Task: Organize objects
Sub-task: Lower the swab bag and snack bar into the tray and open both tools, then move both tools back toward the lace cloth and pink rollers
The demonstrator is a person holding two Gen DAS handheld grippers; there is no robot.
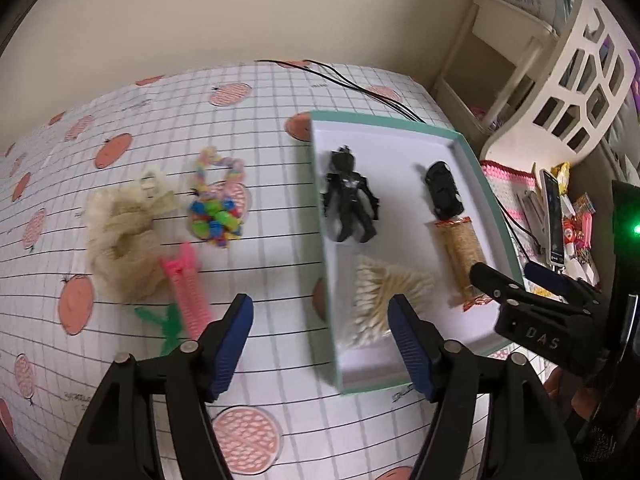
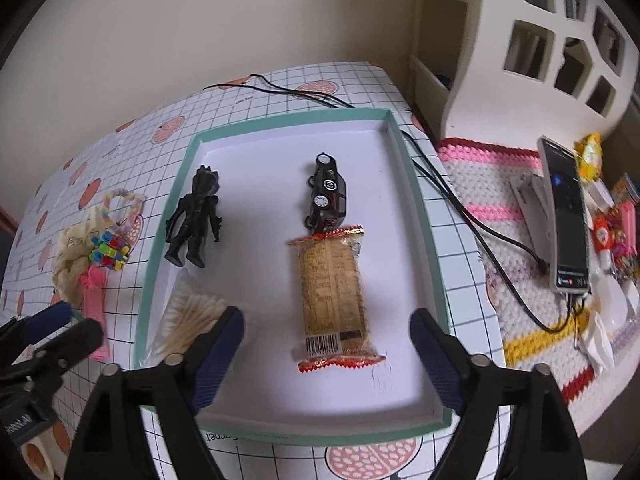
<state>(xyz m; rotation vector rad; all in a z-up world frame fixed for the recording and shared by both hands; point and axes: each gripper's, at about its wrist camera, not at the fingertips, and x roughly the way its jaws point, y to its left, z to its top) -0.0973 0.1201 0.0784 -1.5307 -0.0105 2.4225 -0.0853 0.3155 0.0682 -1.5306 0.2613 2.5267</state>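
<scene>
A teal-rimmed white tray (image 1: 468, 148) (image 2: 416, 184) holds a black action figure (image 1: 350, 196) (image 2: 194, 216), a black toy car (image 1: 442, 190) (image 2: 326, 194), a wrapped snack bar (image 1: 464, 258) (image 2: 332, 292) and a bundle of cotton swabs (image 1: 380, 300) (image 2: 192, 316). Left of the tray lie a cream scrunchie (image 1: 120, 248) (image 2: 70, 268), a cream hair claw (image 1: 154, 186), a colourful bead bracelet (image 1: 218, 208) (image 2: 112, 240), a pink hair clip (image 1: 188, 292) (image 2: 94, 300) and a green clip (image 1: 162, 322). My left gripper (image 1: 320, 344) is open, over the tray's left rim. My right gripper (image 2: 326, 356) (image 1: 520, 276) is open above the snack bar's near end.
Black cables (image 1: 352, 84) (image 2: 480, 220) run across the back of the table and off to the right. On the right, a crocheted mat (image 2: 492, 208) carries a phone (image 2: 566, 216) and small packets. A white openwork basket (image 2: 560, 48) stands behind it.
</scene>
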